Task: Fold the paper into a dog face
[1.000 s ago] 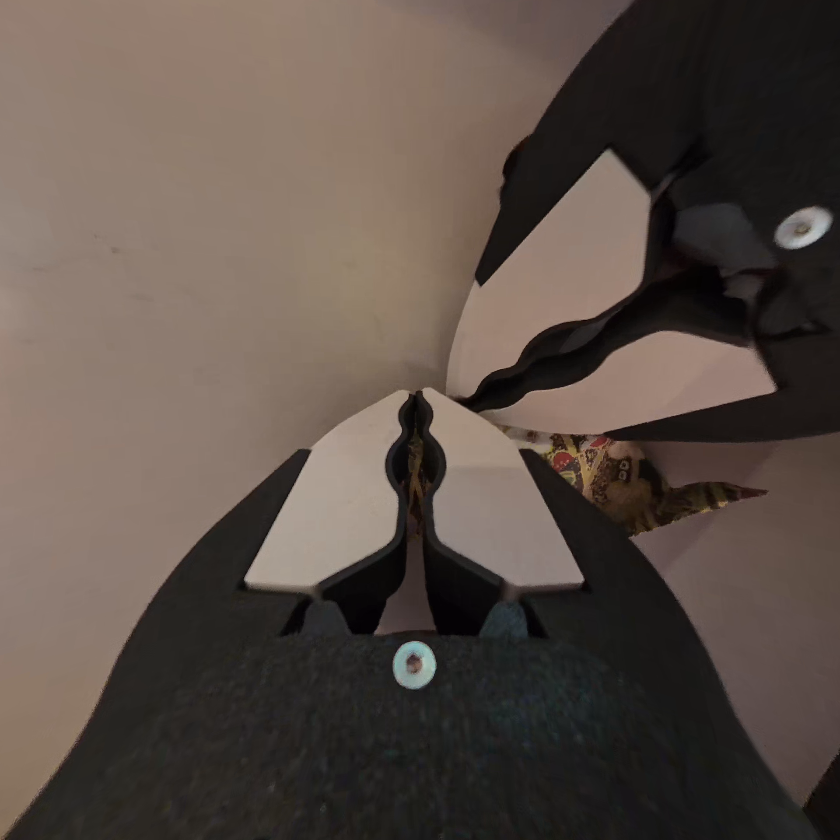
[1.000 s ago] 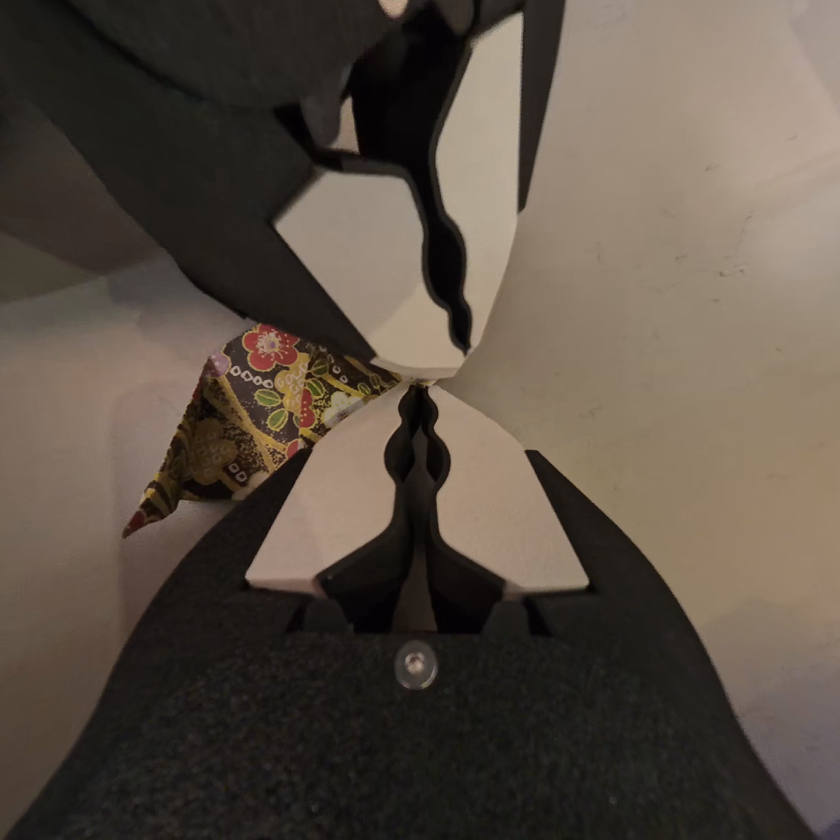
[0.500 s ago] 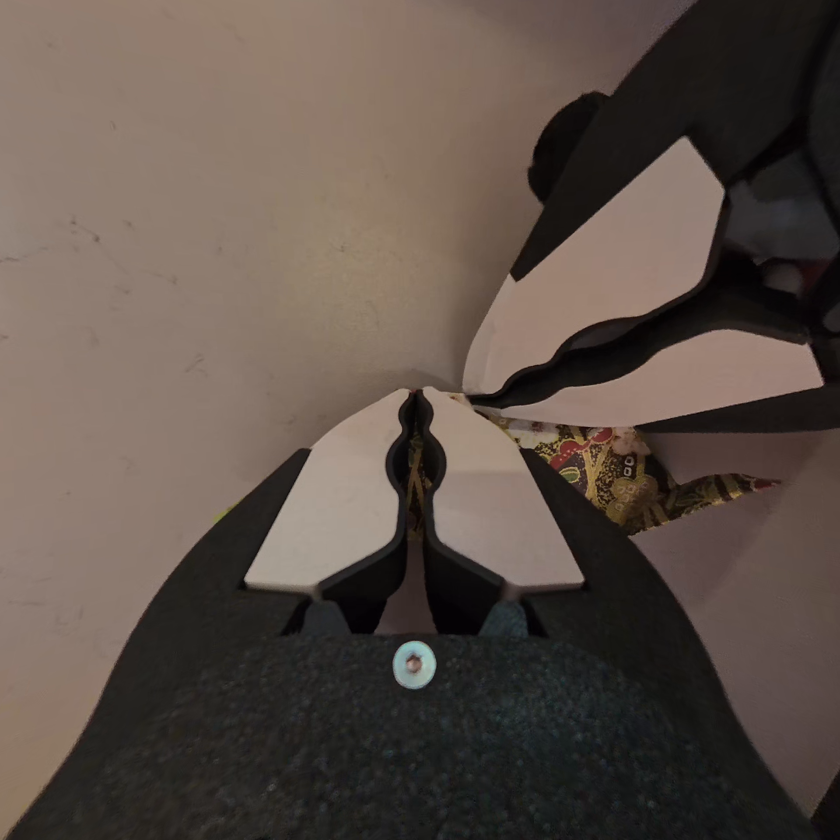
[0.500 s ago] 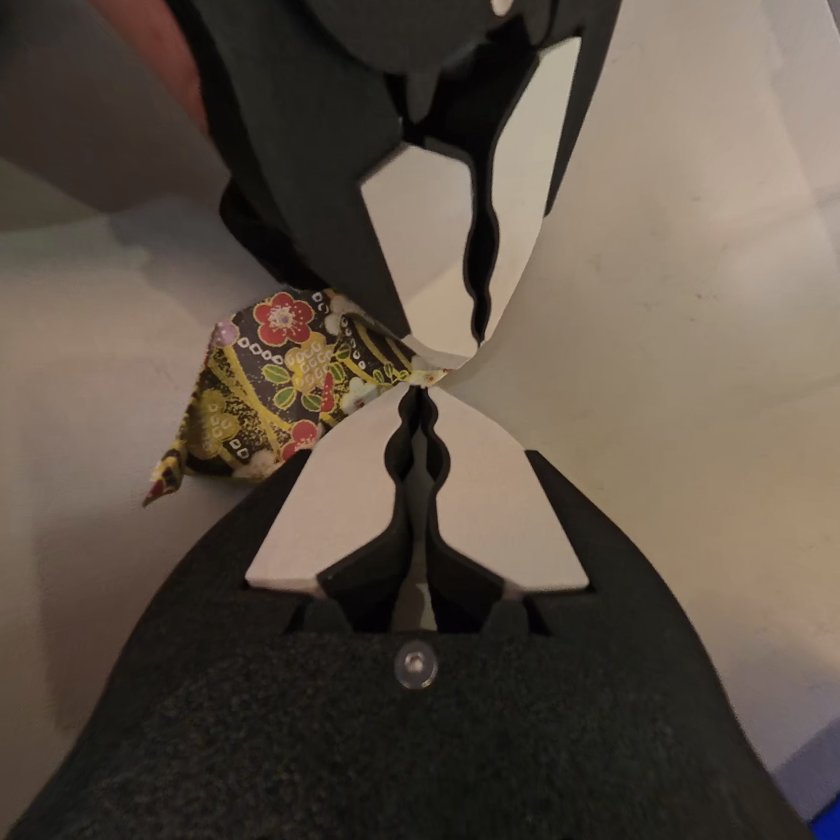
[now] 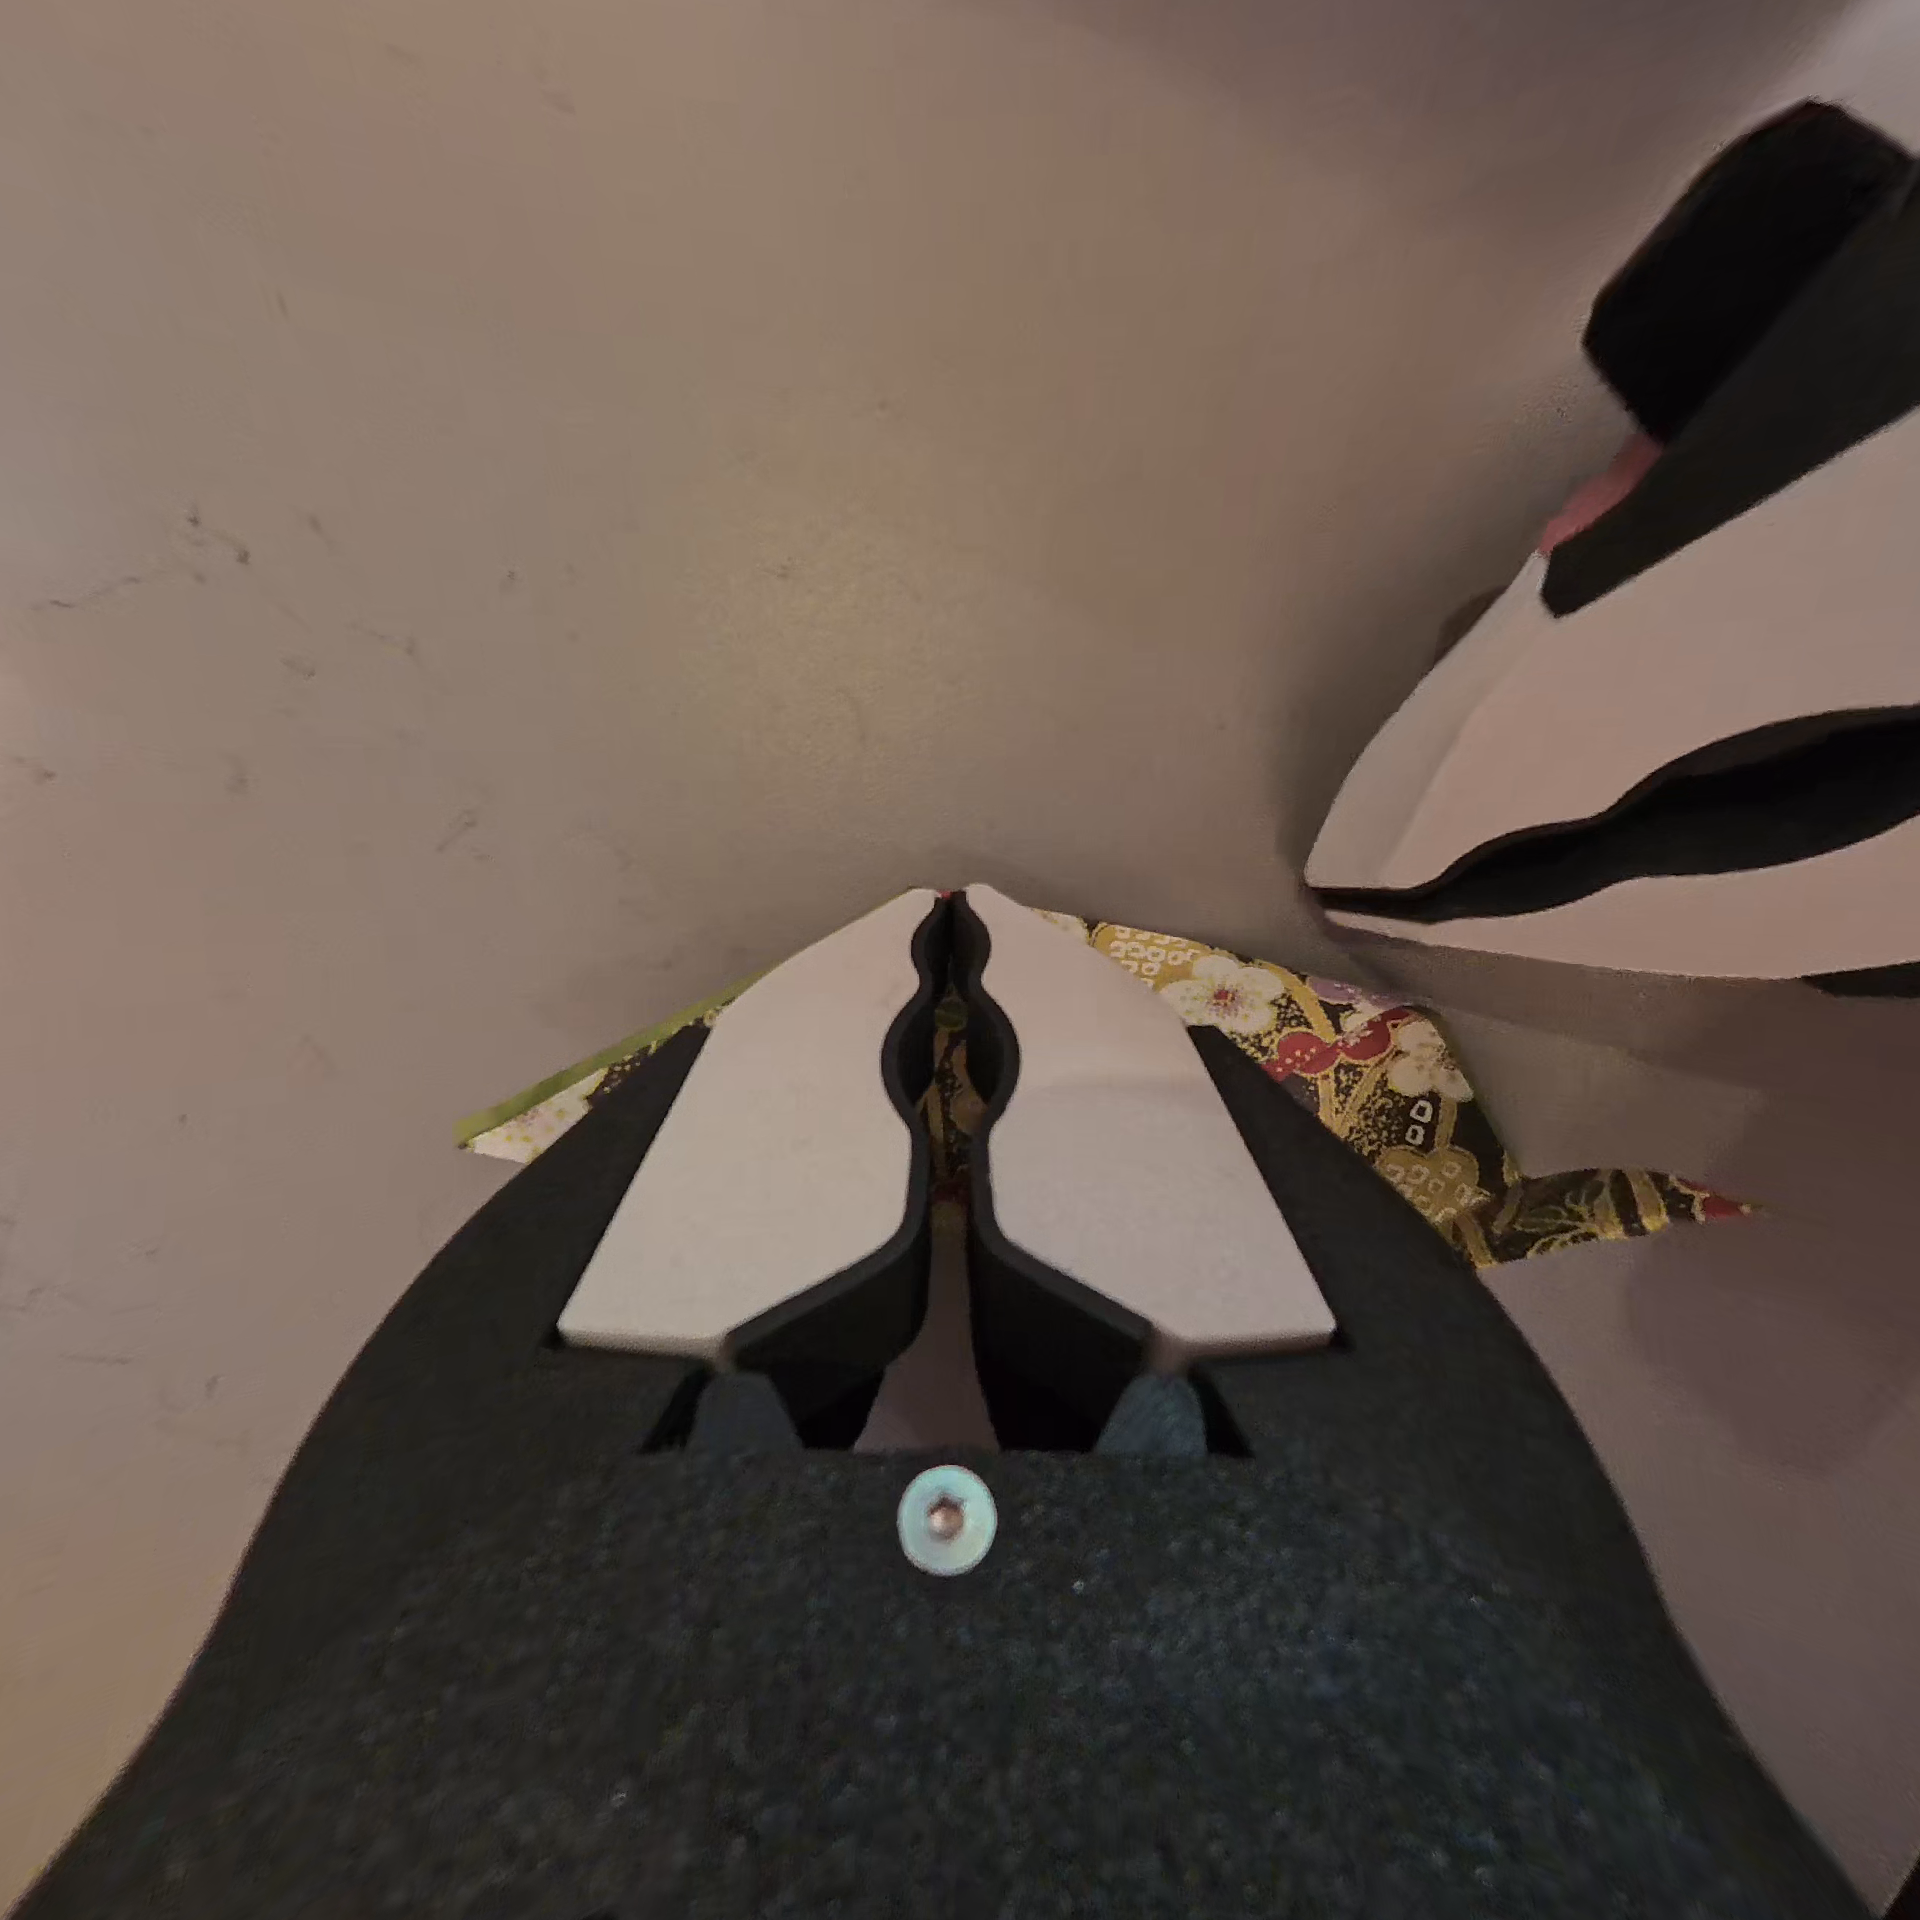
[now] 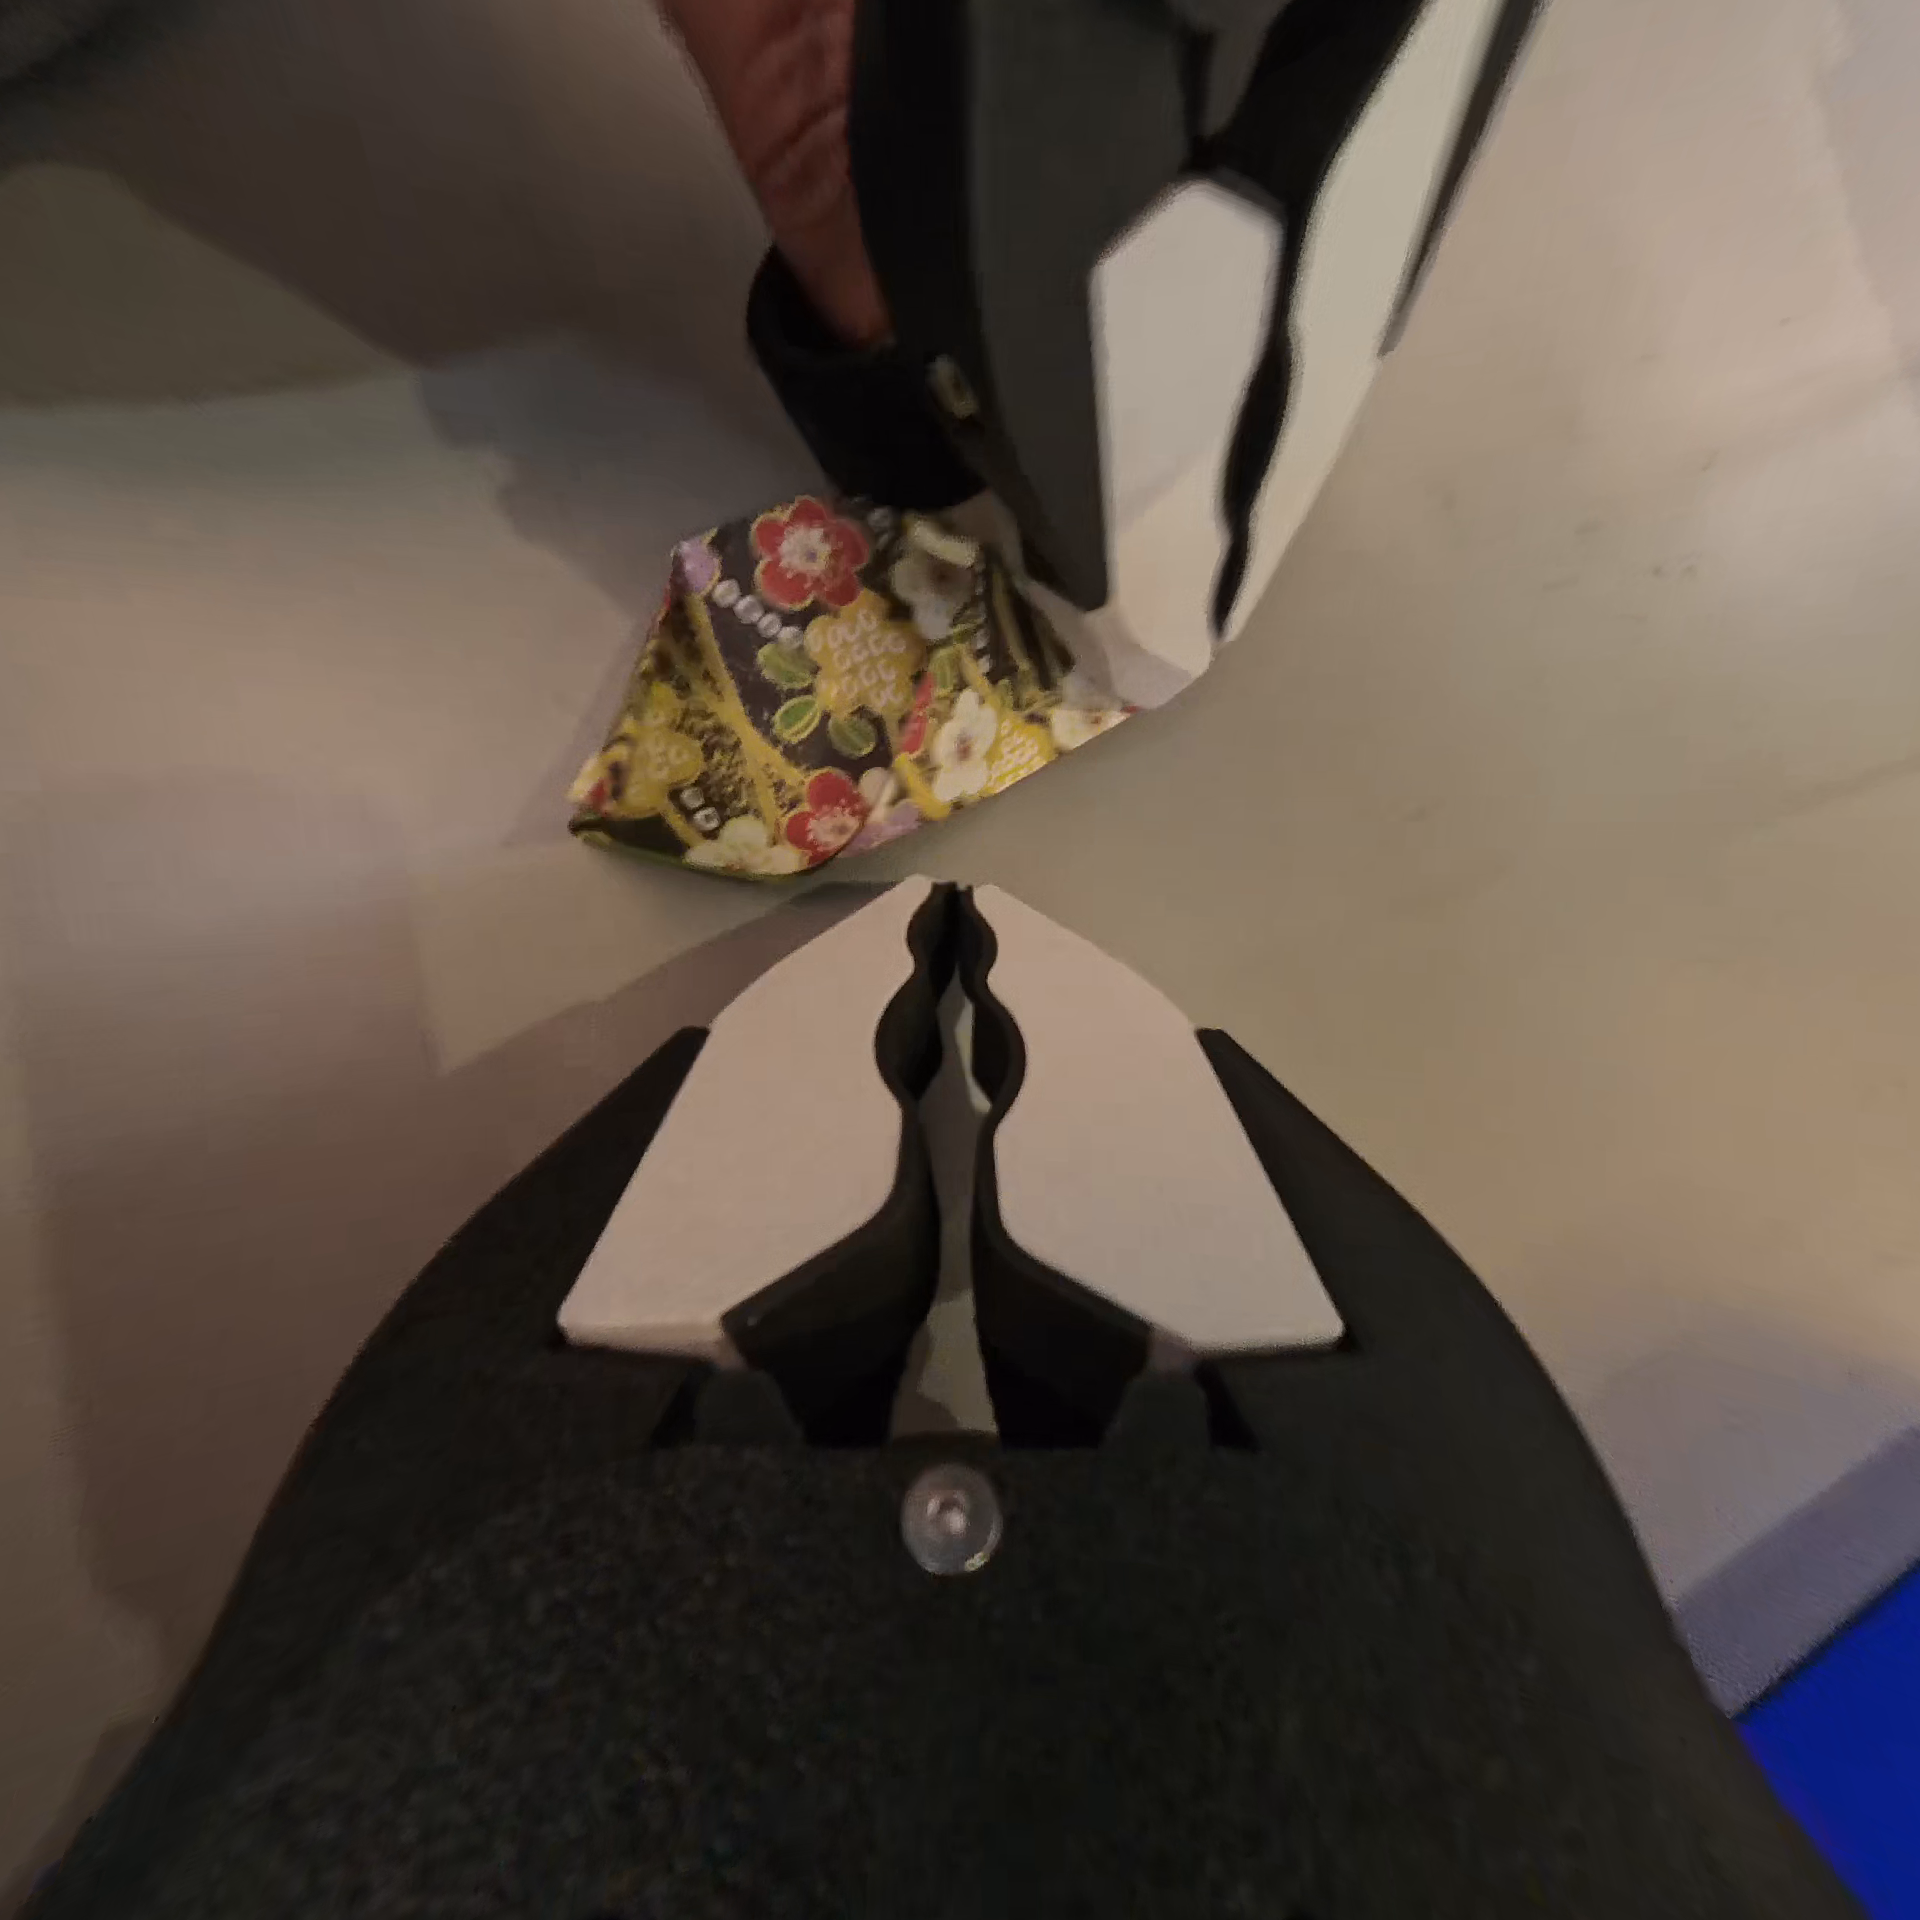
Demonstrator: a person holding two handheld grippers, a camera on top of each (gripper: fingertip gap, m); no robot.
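The paper (image 5: 1351,1081) is a folded piece with a black, gold and red flower print. It lies on the pale table (image 5: 727,520) and spreads out to both sides beneath my left gripper (image 5: 951,899), which is shut with the print showing between its jaws. In the right wrist view the paper (image 6: 831,707) sits just ahead of my right gripper (image 6: 951,891), which is shut, empty and clear of it. The left gripper (image 6: 1210,634) comes down from above onto the paper's right corner. The right gripper (image 5: 1314,894) shows at the right of the left wrist view.
A person's hand (image 6: 810,156) holds the left gripper at the top of the right wrist view. The table edge and a blue surface (image 6: 1860,1704) lie at the lower right. The bare tabletop (image 6: 1507,831) extends to the right. My right fingertips sit around 6 cm from my left ones.
My right gripper has let go of the paper's corner and drawn back from it. My left gripper stays shut on the paper, which now shows more of its folded face.
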